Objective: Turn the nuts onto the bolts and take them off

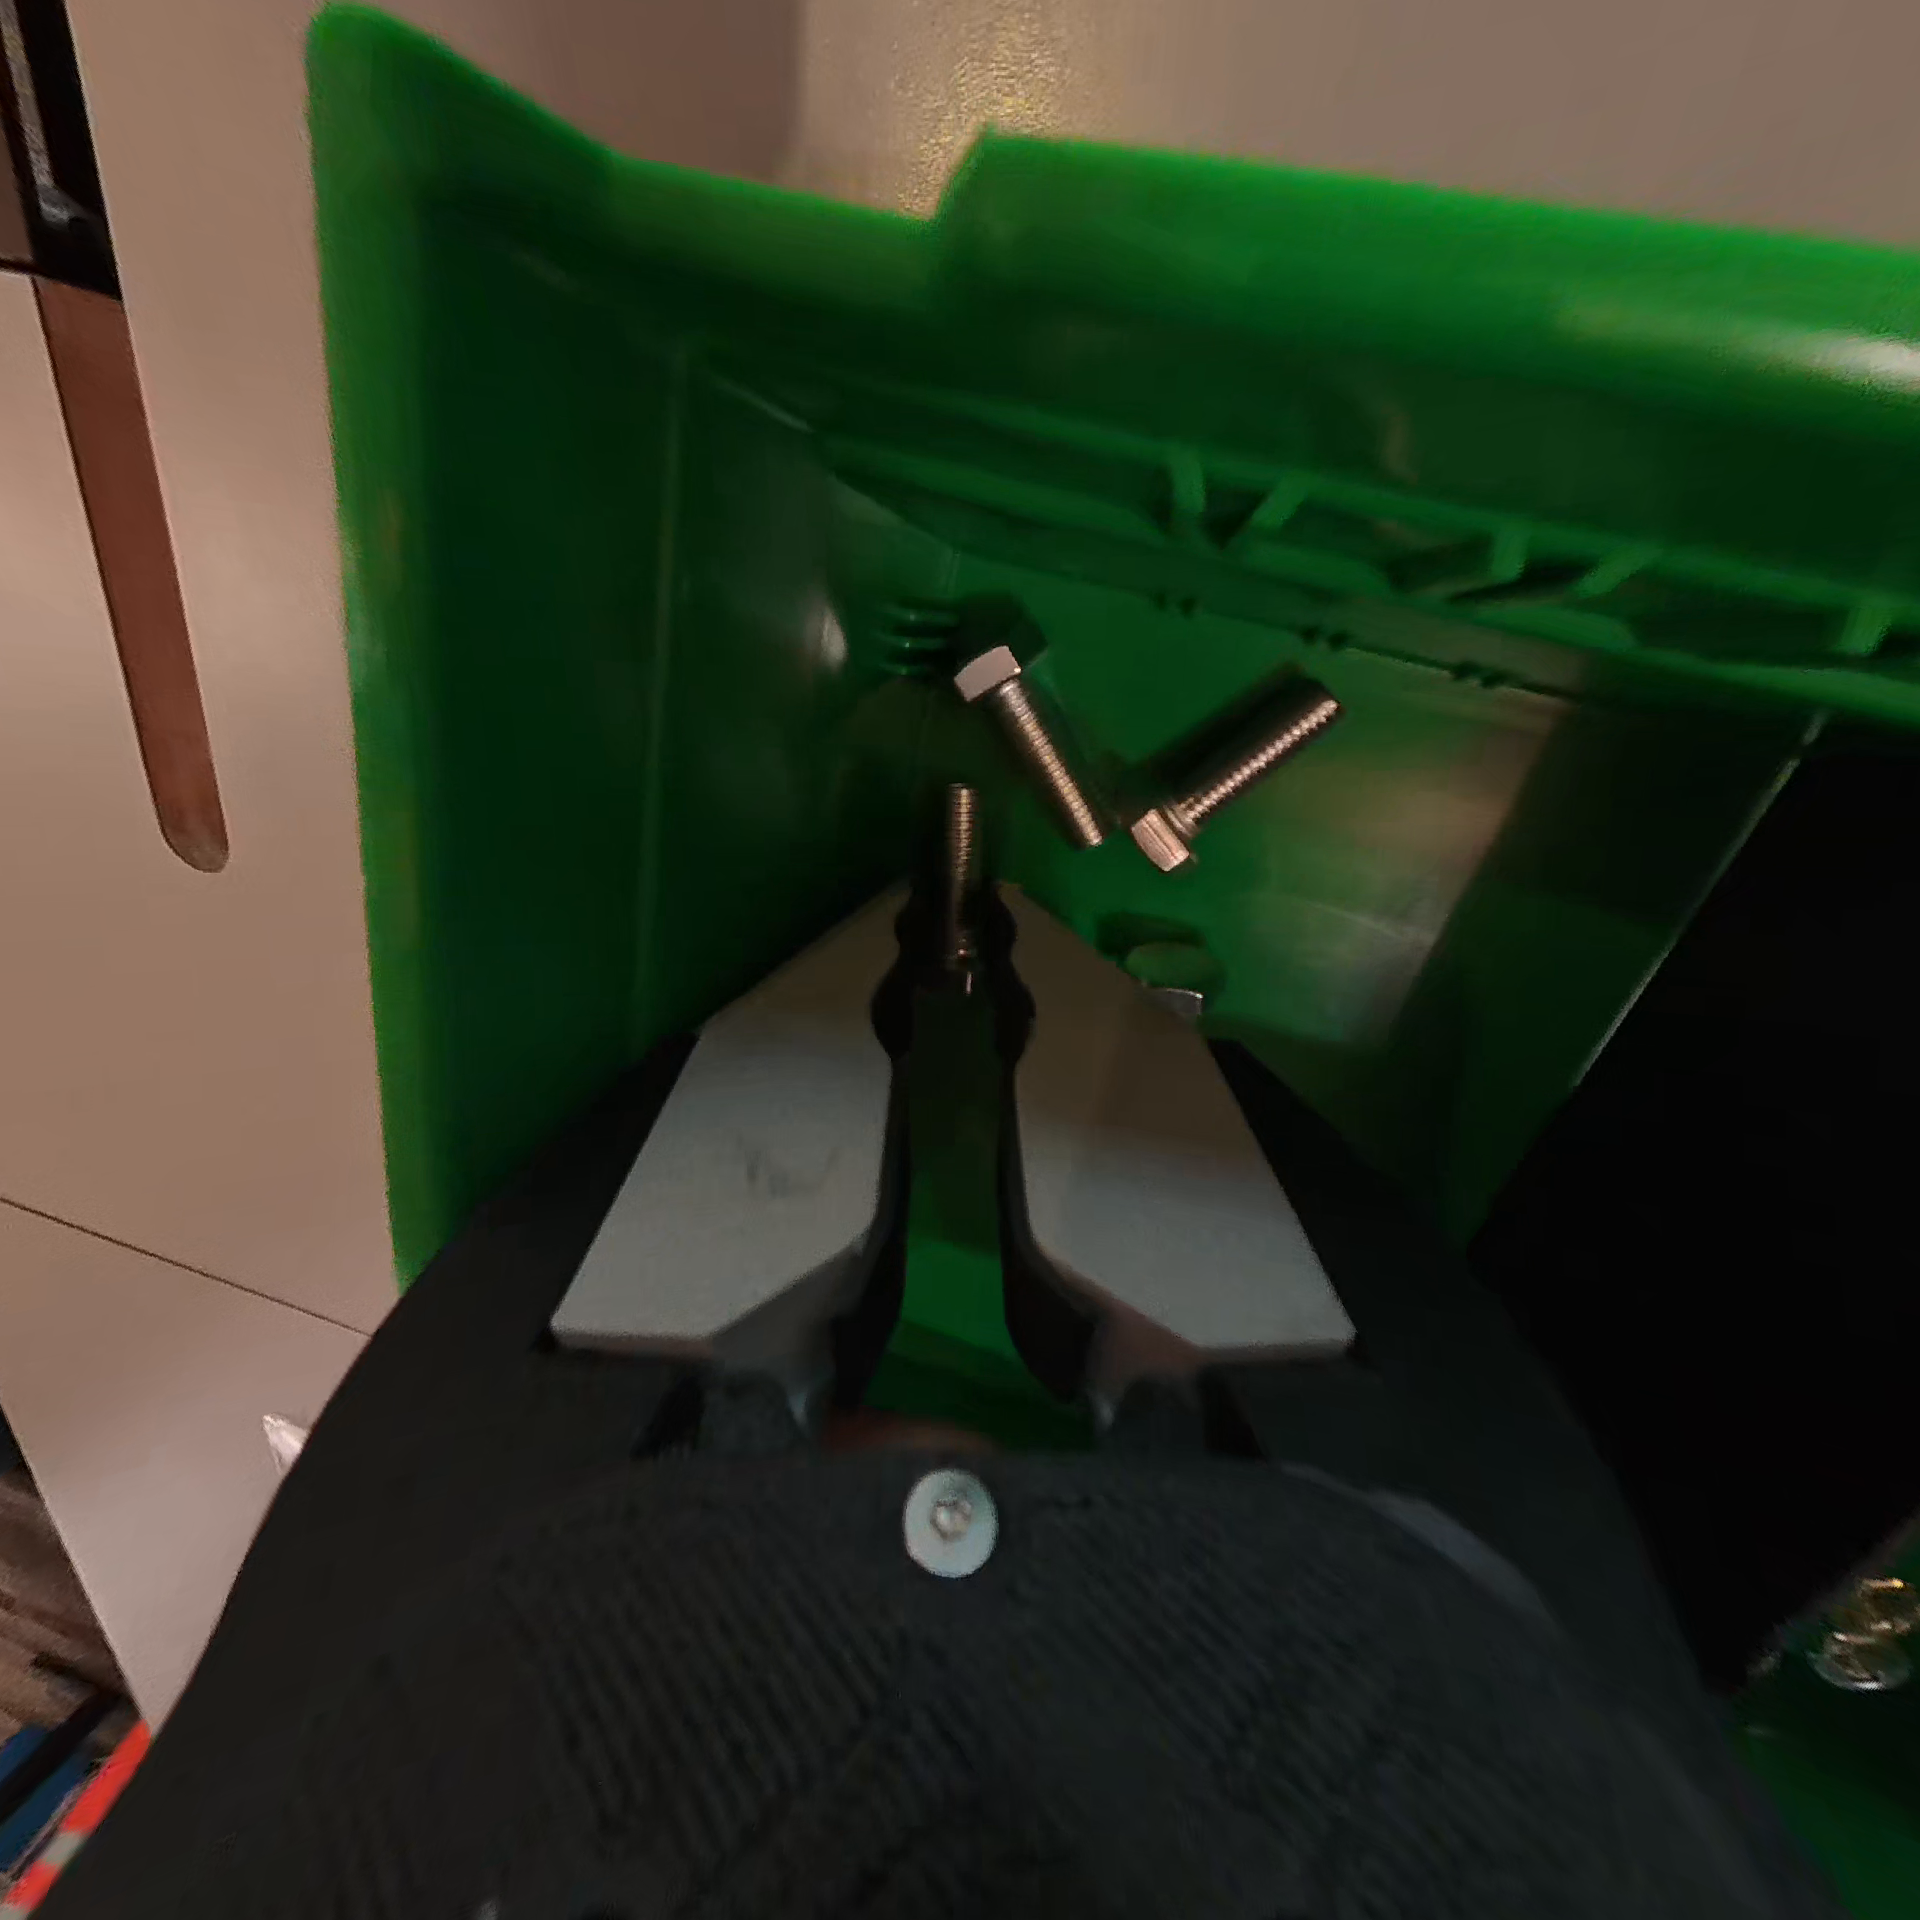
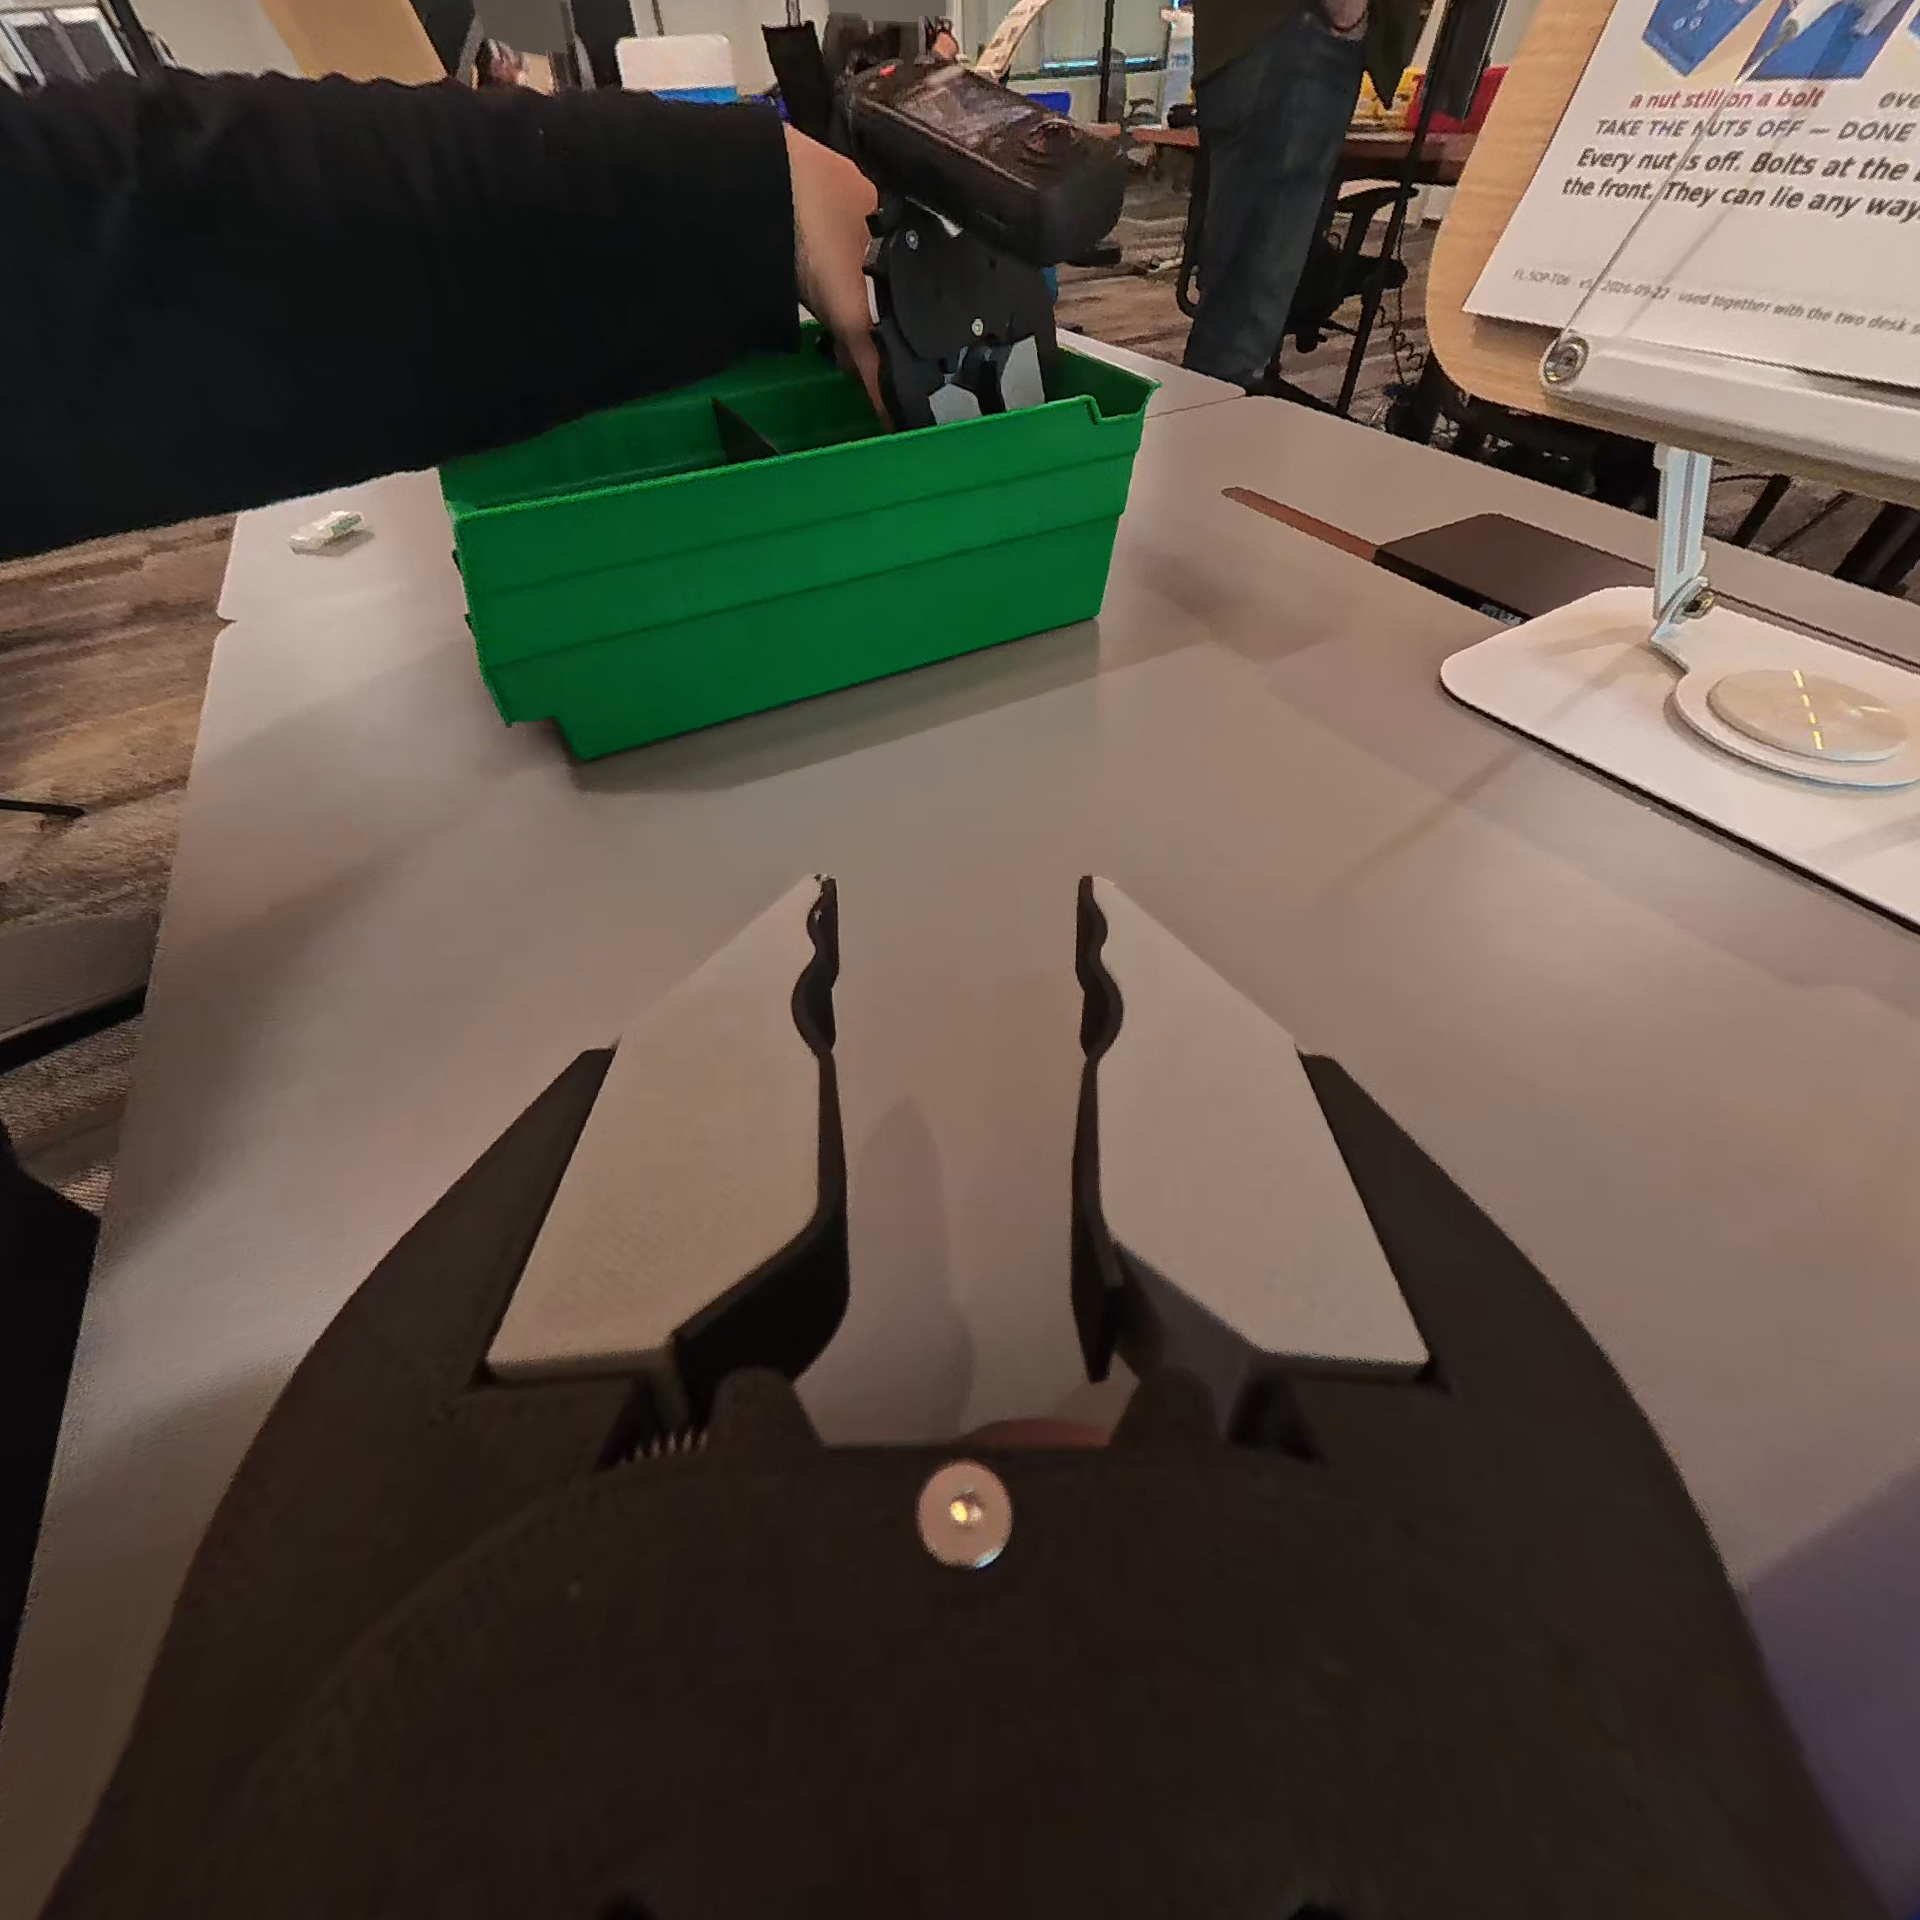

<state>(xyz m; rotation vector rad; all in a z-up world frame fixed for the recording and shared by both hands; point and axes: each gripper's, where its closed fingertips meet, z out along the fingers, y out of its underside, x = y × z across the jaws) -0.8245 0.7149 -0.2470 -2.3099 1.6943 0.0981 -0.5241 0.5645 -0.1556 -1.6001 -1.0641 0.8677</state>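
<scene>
My left gripper is inside the green bin and is shut on a steel bolt whose threaded end sticks out past the fingertips. Two more bolts lie on the bin floor just beyond: one with its hex head up left, one to its right. Several nuts show blurred at the lower right. In the right wrist view the green bin stands on the table with the left gripper reaching into its right end. My right gripper is open and empty, low over the table.
A black divider splits the bin. A white stand base with a printed sheet stands at the right. A dark flat slab lies behind it. A small white object lies left of the bin. People stand in the background. Some 35 centimetres of space lies between my two pairs of fingers.
</scene>
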